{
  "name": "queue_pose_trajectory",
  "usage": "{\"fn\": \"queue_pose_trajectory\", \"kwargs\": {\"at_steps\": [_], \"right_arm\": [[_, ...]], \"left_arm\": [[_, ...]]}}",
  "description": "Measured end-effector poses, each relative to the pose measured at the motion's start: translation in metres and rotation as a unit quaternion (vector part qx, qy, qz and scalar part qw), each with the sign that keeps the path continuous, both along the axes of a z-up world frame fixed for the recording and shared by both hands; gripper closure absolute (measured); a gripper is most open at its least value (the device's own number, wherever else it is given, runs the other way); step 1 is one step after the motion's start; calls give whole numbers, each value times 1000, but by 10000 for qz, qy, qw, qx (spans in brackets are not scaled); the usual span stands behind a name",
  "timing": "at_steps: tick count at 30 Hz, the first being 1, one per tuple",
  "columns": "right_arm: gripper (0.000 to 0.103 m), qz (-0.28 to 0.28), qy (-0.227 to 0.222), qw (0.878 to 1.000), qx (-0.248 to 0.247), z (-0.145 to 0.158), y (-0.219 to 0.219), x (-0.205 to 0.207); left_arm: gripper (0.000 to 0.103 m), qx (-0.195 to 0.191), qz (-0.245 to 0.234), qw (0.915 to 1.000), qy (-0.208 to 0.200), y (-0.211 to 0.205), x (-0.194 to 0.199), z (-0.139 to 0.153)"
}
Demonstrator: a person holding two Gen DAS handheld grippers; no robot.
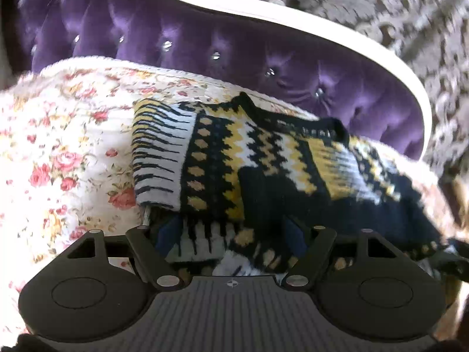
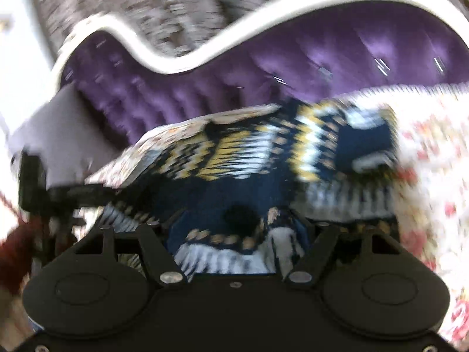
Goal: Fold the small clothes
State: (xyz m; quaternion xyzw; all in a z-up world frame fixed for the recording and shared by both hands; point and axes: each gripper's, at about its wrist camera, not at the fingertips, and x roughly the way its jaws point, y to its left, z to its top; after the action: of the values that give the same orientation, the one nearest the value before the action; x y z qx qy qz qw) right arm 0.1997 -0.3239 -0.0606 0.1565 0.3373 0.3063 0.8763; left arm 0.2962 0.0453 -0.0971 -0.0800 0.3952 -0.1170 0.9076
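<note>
Patterned knit sweater on a flowered bedspread, both grippers at its near edge

The sweater (image 1: pixel 263 158) lies partly folded below the tufted purple headboard (image 1: pixel 205 50), on the quilted bedspread (image 1: pixel 58 146). It looks soft, thick and floppy, so is best taken by its ribbed hem. The left gripper (image 1: pixel 230 231) and right gripper (image 2: pixel 237 228) straddle that hem; whether either pinches it cannot be told.
</note>
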Motion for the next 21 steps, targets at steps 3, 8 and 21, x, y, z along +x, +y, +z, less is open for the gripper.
{"fn": "queue_pose_trajectory", "kwargs": {"at_steps": [3, 8, 21], "right_arm": [[29, 881, -645, 9921, -613, 14, 29, -27], [32, 2128, -1448, 9604, -1071, 35, 58, -73], [41, 1250, -311, 9880, -858, 17, 38, 0]], "left_arm": [[31, 138, -108, 9998, -21, -7, 1, 0], [31, -125, -146, 9998, 30, -1, 0, -1], [31, -282, -632, 9976, 86, -9, -3, -1]]}}
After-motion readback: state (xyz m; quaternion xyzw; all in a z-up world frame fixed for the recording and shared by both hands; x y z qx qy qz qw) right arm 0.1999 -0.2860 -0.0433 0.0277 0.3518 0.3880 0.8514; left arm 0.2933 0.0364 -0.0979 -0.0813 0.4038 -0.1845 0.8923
